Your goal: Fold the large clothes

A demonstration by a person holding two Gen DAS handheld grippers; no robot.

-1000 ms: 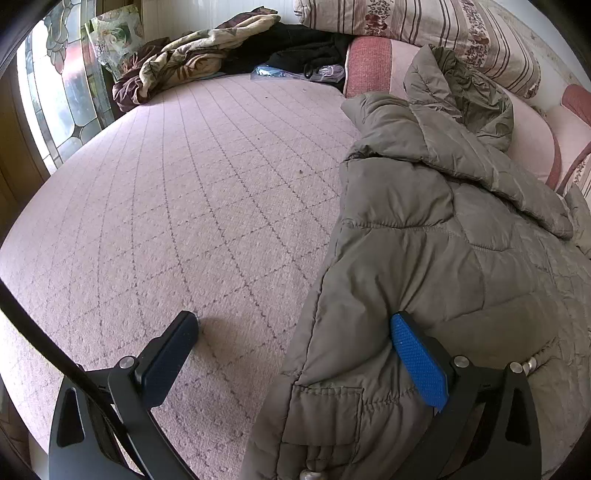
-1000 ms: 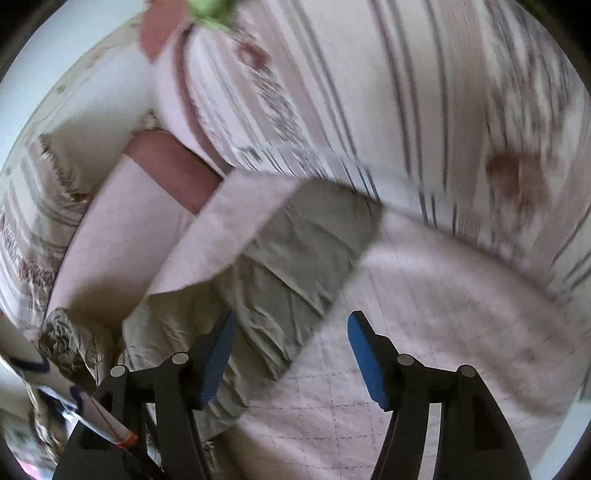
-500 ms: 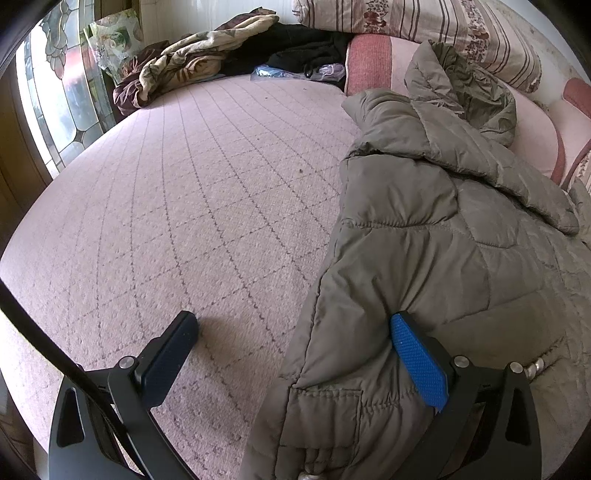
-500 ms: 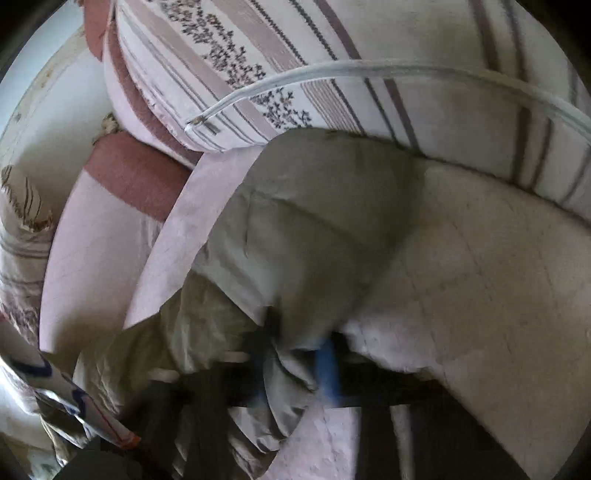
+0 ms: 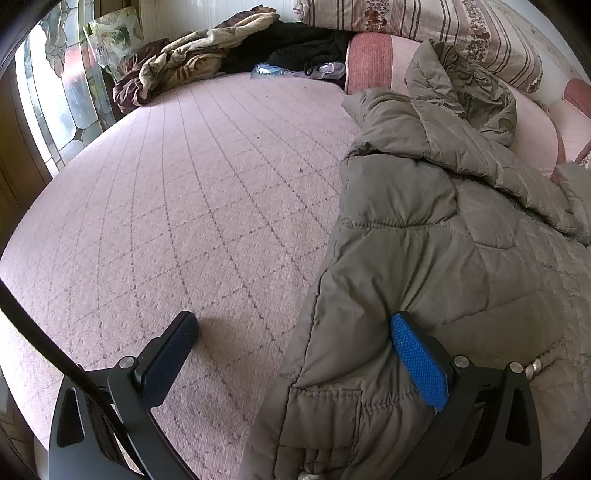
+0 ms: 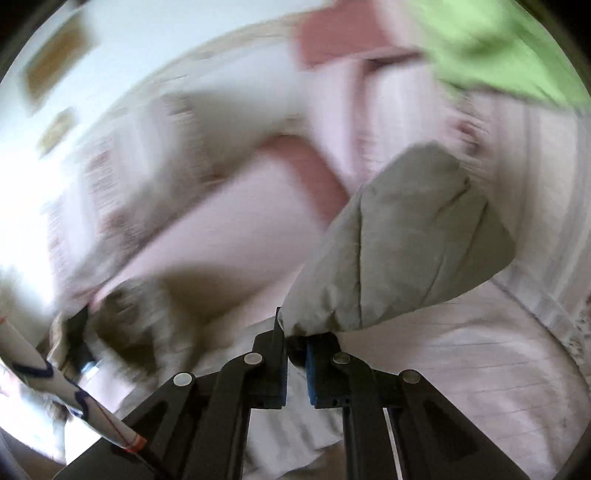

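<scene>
A large olive-grey padded jacket (image 5: 436, 236) lies spread on the pink quilted bed (image 5: 184, 206), its hood up against the pillows. My left gripper (image 5: 291, 332) is open, low over the jacket's left edge; its blue right finger (image 5: 417, 358) rests against the fabric, its dark left finger (image 5: 170, 354) is over the bedspread. My right gripper (image 6: 295, 347) is shut on the end of the jacket's sleeve (image 6: 402, 251) and holds it lifted above the bed. The right wrist view is blurred by motion.
A heap of brown blankets and dark clothes (image 5: 207, 55) lies at the far end of the bed. Striped pillows (image 5: 424, 22) and pink cushions (image 5: 373, 55) line the back right. A stained-glass window (image 5: 62, 92) is at the left. A green item (image 6: 491, 48) sits on the pillows.
My right gripper has closed on the sleeve end and lifted it off the bed, swinging fast. My left gripper has stayed open in the same place.
</scene>
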